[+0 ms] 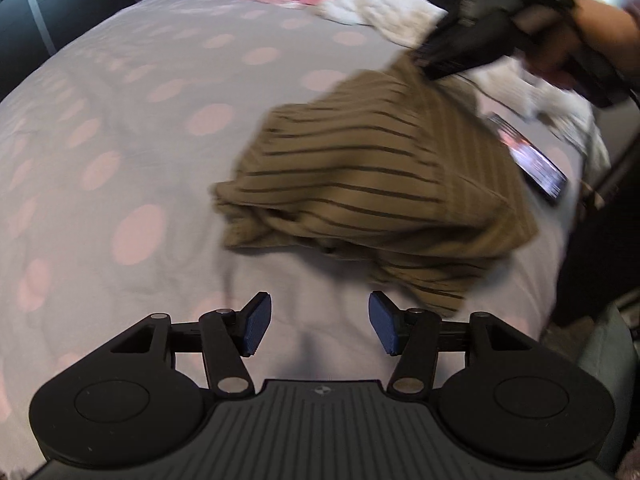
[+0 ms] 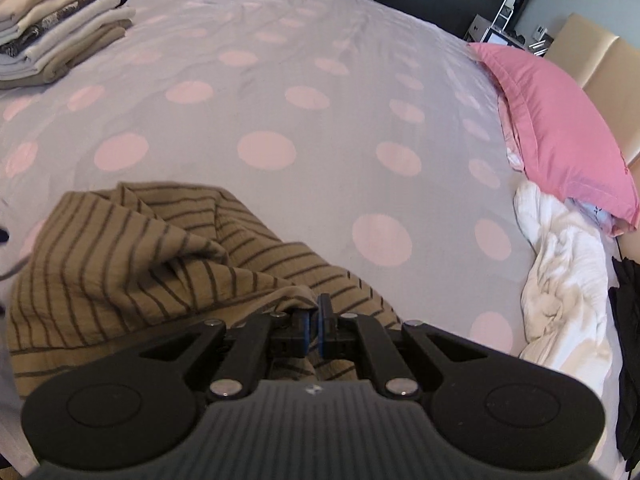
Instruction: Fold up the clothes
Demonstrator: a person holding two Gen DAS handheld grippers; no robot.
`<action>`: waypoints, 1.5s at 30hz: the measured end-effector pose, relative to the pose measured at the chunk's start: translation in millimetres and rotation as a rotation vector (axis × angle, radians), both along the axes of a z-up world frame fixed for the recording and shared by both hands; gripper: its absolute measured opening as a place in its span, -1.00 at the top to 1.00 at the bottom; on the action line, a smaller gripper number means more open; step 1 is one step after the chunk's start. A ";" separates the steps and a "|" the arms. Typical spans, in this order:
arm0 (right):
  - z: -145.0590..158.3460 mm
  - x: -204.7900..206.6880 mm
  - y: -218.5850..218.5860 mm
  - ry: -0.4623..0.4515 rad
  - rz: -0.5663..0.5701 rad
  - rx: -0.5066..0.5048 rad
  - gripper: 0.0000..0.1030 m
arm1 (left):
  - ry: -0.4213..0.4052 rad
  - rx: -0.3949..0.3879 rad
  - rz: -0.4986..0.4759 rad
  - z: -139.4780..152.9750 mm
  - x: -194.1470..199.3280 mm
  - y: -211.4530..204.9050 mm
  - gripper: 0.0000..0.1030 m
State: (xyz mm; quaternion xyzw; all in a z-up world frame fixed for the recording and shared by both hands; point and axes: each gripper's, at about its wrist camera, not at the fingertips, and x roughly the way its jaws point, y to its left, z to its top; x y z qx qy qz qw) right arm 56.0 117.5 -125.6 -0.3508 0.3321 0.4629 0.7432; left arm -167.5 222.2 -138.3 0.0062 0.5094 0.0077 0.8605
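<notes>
A tan garment with dark stripes (image 1: 372,188) lies crumpled on the bed, blurred by motion in the left wrist view. My left gripper (image 1: 319,328) is open and empty, hovering just short of the garment's near edge. My right gripper (image 2: 315,328) is shut on an edge of the striped garment (image 2: 132,264), which bunches to its left. In the left wrist view the right gripper (image 1: 430,65) pinches the garment's far corner and lifts it off the bed.
The bed has a grey cover with pink dots (image 2: 280,92). A stack of folded clothes (image 2: 60,24) sits at the far left. A pink pillow (image 2: 560,128), a white crumpled garment (image 2: 560,280) and a dark one (image 2: 628,312) lie to the right. A phone (image 1: 532,160) lies beside the striped garment.
</notes>
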 end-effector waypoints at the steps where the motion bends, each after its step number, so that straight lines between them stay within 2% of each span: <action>1: -1.5 0.5 -0.1 0.004 -0.002 -0.004 0.92 | -0.001 0.000 -0.020 -2.4 0.3 -6.3 -0.08; 7: -0.2 -3.7 -0.2 -0.012 0.013 -0.013 0.90 | -0.010 -0.009 -0.115 -19.9 17.5 -38.6 -0.13; 12: -0.1 -2.9 -2.0 -0.009 0.016 -0.022 0.89 | -0.048 -0.069 -0.095 -28.0 37.8 -46.3 -0.13; 13: 0.2 -2.6 -2.2 -0.007 0.016 -0.023 0.89 | -0.062 -0.080 -0.084 -28.2 41.7 -46.5 -0.05; 15: 1.2 -2.4 -2.8 -0.009 0.018 -0.023 0.89 | -0.077 -0.114 -0.060 -27.8 48.3 -44.1 0.38; 16: 1.7 -2.3 -3.1 -0.010 0.021 -0.022 0.89 | -0.078 -0.133 -0.048 -27.0 50.4 -41.3 0.67; 19: 5.8 -1.9 -5.3 -0.003 0.021 -0.008 0.89 | -0.122 -0.152 -0.016 -15.7 46.1 -32.3 0.91; 21: 13.1 -2.0 -9.0 0.017 0.017 0.025 0.90 | -0.162 -0.159 0.015 -1.9 37.8 -25.2 0.94; 26: 43.2 -9.4 -22.4 0.060 0.007 0.146 0.93 | -0.275 -0.166 0.149 50.1 1.1 1.2 0.96; 31: 101.5 -36.1 -35.7 0.001 0.020 0.298 0.95 | -0.394 -0.147 0.243 114.2 -36.7 18.6 0.97; 33: 134.8 -49.2 -43.7 -0.024 0.031 0.374 0.95 | -0.446 -0.129 0.260 145.3 -50.1 19.2 0.97; 39: 251.7 -92.9 -74.5 -0.177 0.088 0.589 0.95 | -0.651 -0.087 0.265 258.3 -94.3 6.0 0.97; 45: 357.1 -131.4 -114.4 -0.288 0.130 0.801 0.95 | -0.822 -0.073 0.213 357.5 -146.3 -23.5 0.97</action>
